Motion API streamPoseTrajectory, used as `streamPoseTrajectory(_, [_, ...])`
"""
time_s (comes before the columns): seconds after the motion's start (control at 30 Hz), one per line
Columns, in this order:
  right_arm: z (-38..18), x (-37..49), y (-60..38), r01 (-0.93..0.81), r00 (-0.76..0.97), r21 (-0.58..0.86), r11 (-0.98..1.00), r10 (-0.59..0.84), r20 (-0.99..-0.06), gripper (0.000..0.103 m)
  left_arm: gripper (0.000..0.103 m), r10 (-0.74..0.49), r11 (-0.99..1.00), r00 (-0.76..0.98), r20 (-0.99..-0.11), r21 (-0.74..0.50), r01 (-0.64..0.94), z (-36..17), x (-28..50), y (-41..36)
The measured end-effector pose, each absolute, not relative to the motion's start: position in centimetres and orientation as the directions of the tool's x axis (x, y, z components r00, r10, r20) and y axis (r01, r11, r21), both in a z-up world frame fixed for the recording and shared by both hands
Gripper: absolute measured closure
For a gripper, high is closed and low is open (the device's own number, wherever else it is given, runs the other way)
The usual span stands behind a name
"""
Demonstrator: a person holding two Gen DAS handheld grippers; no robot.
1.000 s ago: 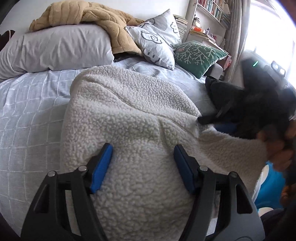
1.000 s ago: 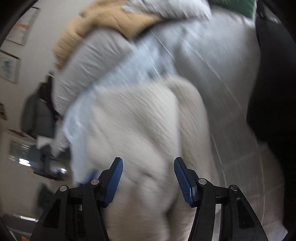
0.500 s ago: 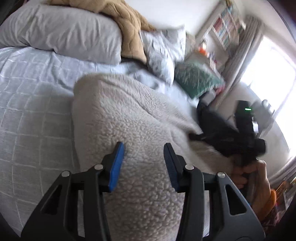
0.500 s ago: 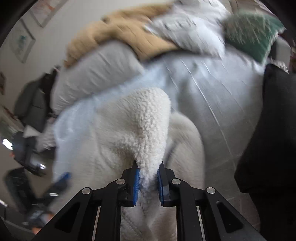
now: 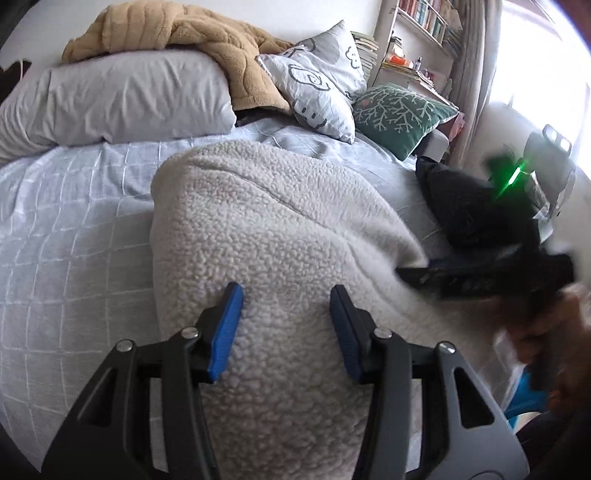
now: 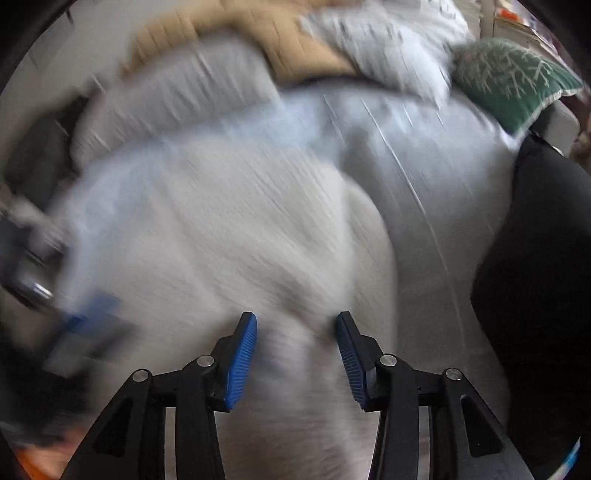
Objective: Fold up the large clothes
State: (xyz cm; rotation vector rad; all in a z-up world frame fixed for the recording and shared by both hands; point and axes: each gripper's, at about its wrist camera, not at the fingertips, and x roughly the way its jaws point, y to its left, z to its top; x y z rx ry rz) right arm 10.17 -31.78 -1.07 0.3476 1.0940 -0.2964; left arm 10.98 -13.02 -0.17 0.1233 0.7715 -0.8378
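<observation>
On the far left of the left wrist view, the bed (image 5: 55, 240) is showing its pale checked cover, with a grey pillow (image 5: 122, 103) and a tan blanket (image 5: 177, 33) piled at the head. The fleece garment (image 5: 266, 229) is lying in the middle of the bed as a thick, cream, nubbly bundle, already doubled over on itself. Its long axis is running from the near edge, under the grippers, away toward the pillows.

The left gripper (image 5: 286, 325) is hovering directly over the near end of the fleece, angled down at it. Its jaws are opening, standing apart with fleece filling the gap below them, and the blue pads are not visibly pinching any cloth.

Further right, the right gripper (image 5: 480, 277) is appearing as a dark blurred shape at the fleece's right edge, with a black garment (image 5: 465, 206) lying behind it on the bed and a green cushion (image 5: 399, 110) beyond. In its own view, which is smeared by motion, the right gripper (image 6: 295, 350) is also sitting over the near end of the fleece, jaws opening and apart, with a soft ridge of cloth between them but no clear grip.

Both grippers are about equally near; the left seems better centred for pressing or taking the near end.
</observation>
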Motion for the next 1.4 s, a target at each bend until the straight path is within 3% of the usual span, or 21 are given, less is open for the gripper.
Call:
streamPoseTrajectory(0.03, [-2.6,9.9,-32.7,0.426,0.431,0.163,0.890,-0.041,-0.902,0.026,0.048,-0.626,0.676,0.410,-0.663,-0.200,0.709,0.1,11.1,-12.9])
streamPoseTrajectory(0.07, [-2.9,9.5,-33.7,0.449,0.445,0.214,0.867,-0.009,-0.896,0.022,0.045,-0.632,0.672,0.393,-0.667,-0.220,0.707,0.5,11.4,-12.6])
streamPoseTrajectory(0.13, [-2.7,8.9,-35.6,0.485,0.465,0.339,0.807,0.091,-0.881,0.020,0.028,-0.657,0.667,0.354,-0.666,-0.294,0.685,1.1,12.2,-11.7])
streamPoseTrajectory(0.2, [-2.9,7.9,-37.2,0.497,0.505,0.481,0.722,0.209,-0.837,0.020,0.018,-0.673,0.690,0.347,-0.653,-0.385,0.613,1.3,13.8,-10.0])
streamPoseTrajectory(0.37, [-5.8,7.3,-38.3,0.518,0.483,0.590,0.619,0.358,-0.799,0.011,0.017,-0.729,0.679,0.180,-0.660,-0.665,0.313,-2.5,19.5,-5.9])
streamPoseTrajectory(0.43, [-7.0,7.4,-39.0,0.528,0.490,0.633,0.566,0.407,-0.771,0.009,0.016,-0.752,0.654,0.091,-0.653,-0.722,0.225,-5.4,21.0,-5.5])
streamPoseTrajectory(0.53, [-8.3,7.7,-39.5,0.522,0.500,0.659,0.542,0.432,-0.751,0.009,0.014,-0.885,0.461,-0.033,-0.465,-0.884,0.074,-9.9,22.0,-5.5])
streamPoseTrajectory(0.6, [-8.8,8.0,-39.6,0.511,0.508,0.662,0.548,0.429,-0.747,0.009,0.015,-0.918,0.394,-0.021,-0.395,-0.918,0.045,-11.2,22.0,-5.4])
streamPoseTrajectory(0.73, [-9.0,8.5,-39.0,0.457,0.556,0.709,0.537,0.451,-0.699,0.022,0.030,-0.918,0.396,0.027,-0.396,-0.913,0.095,-9.4,21.4,-5.0])
streamPoseTrajectory(0.93, [-5.4,10.4,-34.5,0.333,0.575,0.681,0.652,0.432,-0.695,0.030,0.032,-0.899,0.432,0.165,-0.405,-0.878,0.204,-4.8,21.2,-1.7])
streamPoseTrajectory(1.0, [-4.2,11.7,-32.8,0.299,0.581,0.664,0.685,0.421,-0.697,0.031,0.030,-0.847,0.524,0.237,-0.477,-0.823,0.217,-4.0,21.7,-0.1])
streamPoseTrajectory(1.1, [-3.9,13.7,-30.7,0.315,0.554,0.593,0.741,0.364,-0.749,0.024,0.030,-0.680,0.730,0.349,-0.645,-0.637,0.247,-3.1,21.7,1.4])
streamPoseTrajectory(1.17, [-4.1,14.4,-29.5,0.328,0.519,0.550,0.768,0.340,-0.784,0.021,0.030,-0.648,0.760,0.360,-0.672,-0.604,0.239,-2.8,21.3,1.9])
streamPoseTrajectory(1.3, [-0.9,13.1,-28.7,0.373,0.557,0.424,0.825,0.166,-0.814,0.021,0.031,-0.649,0.759,0.426,-0.630,-0.570,0.314,0.4,18.8,1.8])
streamPoseTrajectory(1.4, [3.4,10.8,-26.5,0.375,0.625,0.267,0.888,-0.030,-0.780,0.021,0.031,-0.638,0.769,0.468,-0.612,-0.473,0.430,2.8,16.1,0.6])
